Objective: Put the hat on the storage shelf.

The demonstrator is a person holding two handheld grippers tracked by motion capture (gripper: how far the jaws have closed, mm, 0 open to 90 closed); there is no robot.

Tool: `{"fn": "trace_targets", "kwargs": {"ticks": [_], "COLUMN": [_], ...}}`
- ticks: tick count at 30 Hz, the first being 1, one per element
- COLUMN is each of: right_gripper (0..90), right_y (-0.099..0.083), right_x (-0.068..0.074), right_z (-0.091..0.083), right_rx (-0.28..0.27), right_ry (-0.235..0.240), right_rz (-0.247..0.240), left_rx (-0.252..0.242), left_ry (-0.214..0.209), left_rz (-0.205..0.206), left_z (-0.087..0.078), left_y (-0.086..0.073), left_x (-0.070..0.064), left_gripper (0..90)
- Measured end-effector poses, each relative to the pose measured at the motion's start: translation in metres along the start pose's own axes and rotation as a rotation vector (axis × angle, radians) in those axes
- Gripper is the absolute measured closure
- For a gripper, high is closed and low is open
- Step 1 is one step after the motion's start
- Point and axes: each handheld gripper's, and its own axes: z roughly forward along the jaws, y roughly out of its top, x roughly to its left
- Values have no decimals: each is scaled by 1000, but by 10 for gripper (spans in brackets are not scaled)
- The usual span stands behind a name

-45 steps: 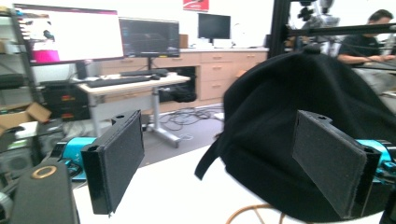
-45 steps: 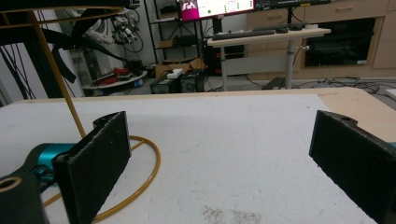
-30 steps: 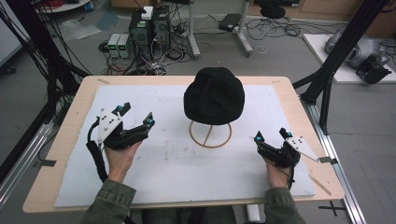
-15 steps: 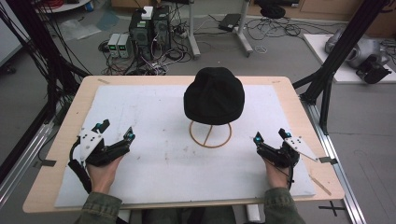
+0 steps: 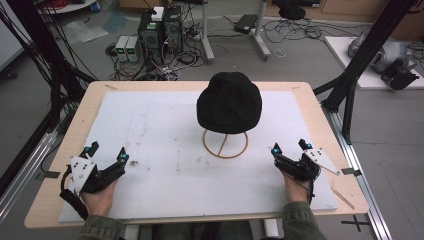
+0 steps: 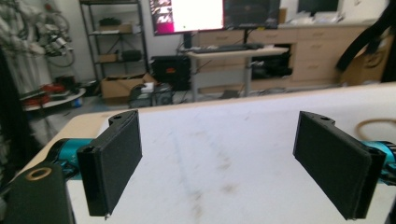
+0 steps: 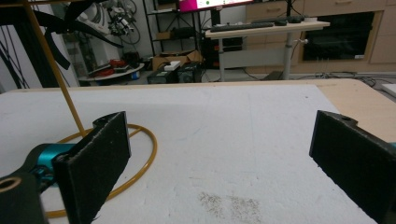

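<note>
Even indoor light, soft shadows, blurry backgrounds, glaring monitor

White mat on wooden table, with brownish smudges near the front. On the floor beyond the far edge: dark computer towers, loose cables. Farther back: desk under lit monitor, shelving to its left, cardboard box at floor level.

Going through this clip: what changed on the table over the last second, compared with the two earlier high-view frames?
The left gripper drew back from the middle of the mat toward the person and the table's near left corner, open and holding nothing. The right gripper stayed near the right edge, open. The black hat kept its place on the wooden ring stand, untouched. Nothing was taken hold of or let go.
</note>
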Motion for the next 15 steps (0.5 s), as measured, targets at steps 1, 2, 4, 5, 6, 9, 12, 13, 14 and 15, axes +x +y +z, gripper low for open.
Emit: {"fn": "trace_targets", "kwargs": {"ticks": [1, 2, 4, 5, 6, 9, 12, 13, 14, 15], "right_gripper": [44, 43, 43, 43, 44, 44, 44, 44, 44, 44], "right_y": [0, 0, 0, 0, 0, 1, 0, 0, 0, 0], "right_x": [0, 0, 0, 0, -1, -2, -2, -2, -2, -2], "right_z": [-1, -1, -2, -2, -2, -3, -3, -3, -3, -3], "right_rx": [-7, -8, -9, -9, -11, -15, -12, -10, -10, -11], "right_ry": [-5, -7, -8, -8, -7, -10, -8, -6, -6, -3], "right_rz": [4, 0, 2, 2, 3, 12, 13, 16, 16, 18], "left_rx": [-3, -7, -15, -15, -13, -14, -21, -18, -19, -12], "left_ry": [20, 24, 32, 32, 30, 27, 17, 15, 14, 8], "left_rz": [-26, -40, -60, -60, -67, -67, -61, -57, -55, -55], "left_z": [-2, -3, -5, -5, -6, -6, -4, -4, -3, -3], "left_y": [-3, -3, -5, -5, -5, -6, -5, -5, -5, -5], "left_x": [6, 9, 14, 14, 15, 16, 13, 13, 12, 13], "left_gripper": [156, 156, 156, 156, 156, 156, 156, 156, 156, 156]}}
